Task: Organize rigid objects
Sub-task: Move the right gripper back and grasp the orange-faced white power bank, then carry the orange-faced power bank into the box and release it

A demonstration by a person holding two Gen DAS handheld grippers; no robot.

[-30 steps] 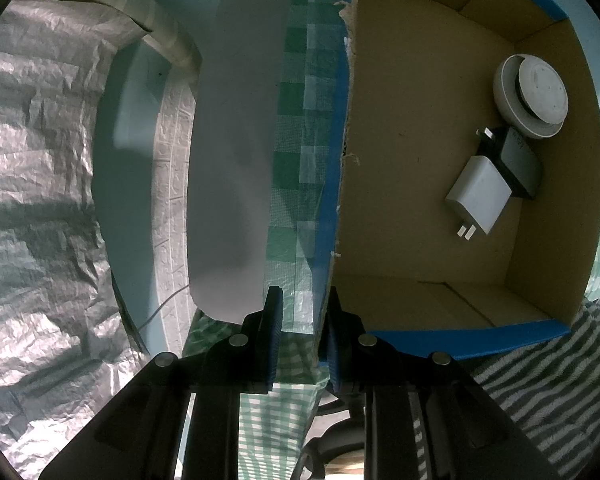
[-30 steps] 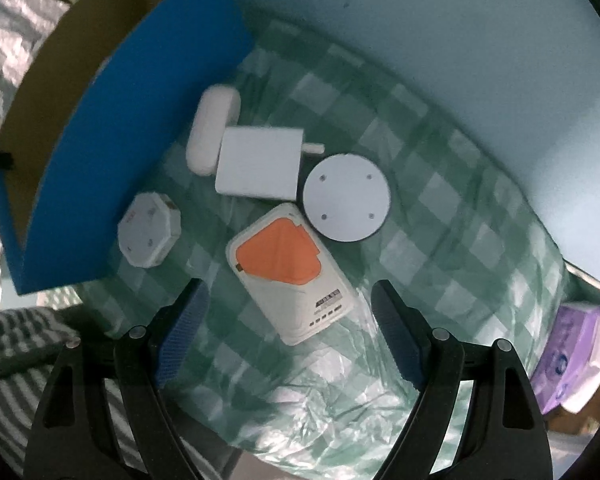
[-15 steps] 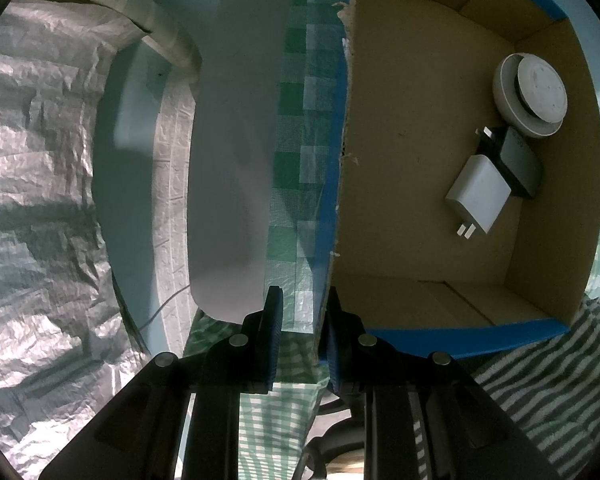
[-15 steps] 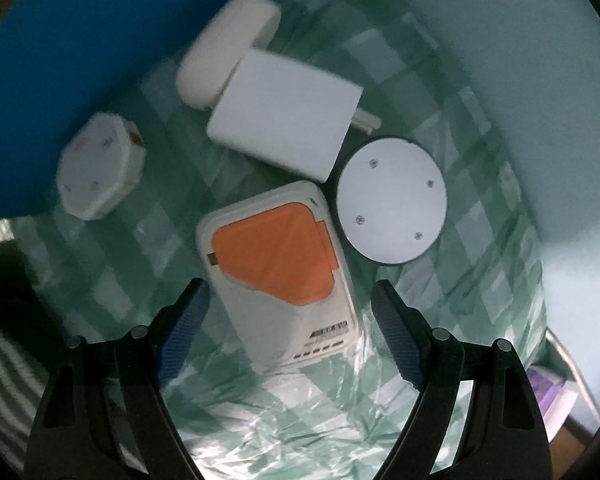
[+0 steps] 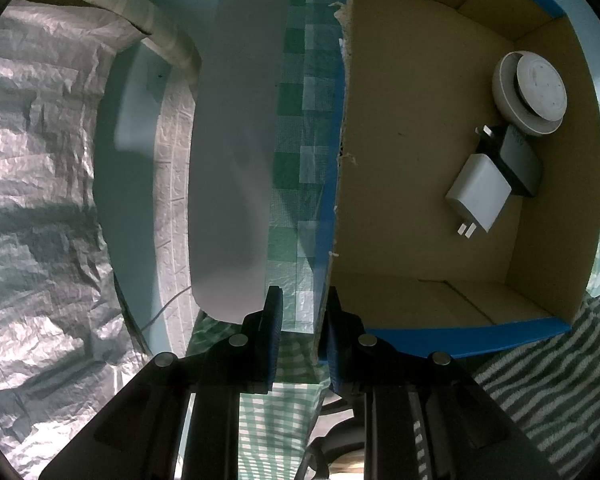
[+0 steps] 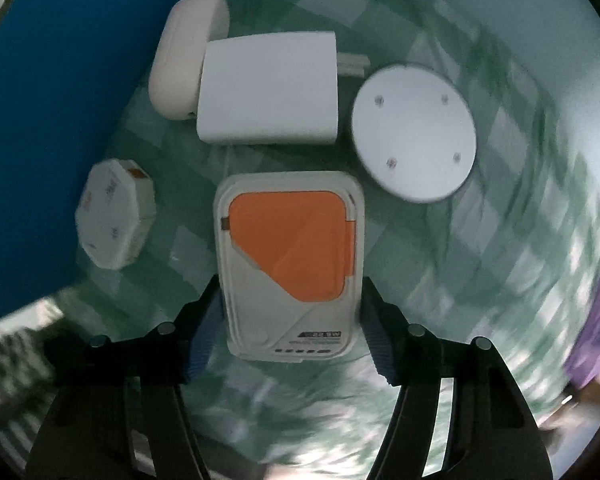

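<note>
My left gripper (image 5: 300, 332) is shut on the near-left wall of the blue cardboard box (image 5: 332, 168). Inside the box lie a white plug charger (image 5: 478, 196), a black adapter (image 5: 518, 162) and a round white disc device (image 5: 534, 88). My right gripper (image 6: 290, 316) is open, its fingers on either side of a white and orange device (image 6: 290, 256) on the green checked cloth. Beyond it lie a white square charger (image 6: 268, 88), a white oval case (image 6: 186, 48), a round white disc (image 6: 414, 132) and a white octagonal device (image 6: 114, 216).
The box's blue outer wall (image 6: 52, 100) stands just left of the loose items. Crinkled silver foil (image 5: 32, 200) fills the left of the left wrist view. A striped towel (image 5: 548, 408) lies below the box. A purple packet (image 6: 596, 332) is at the far right.
My right gripper has come down and forward over the items, and the white and orange device now sits between its open fingers. The left gripper has not moved.
</note>
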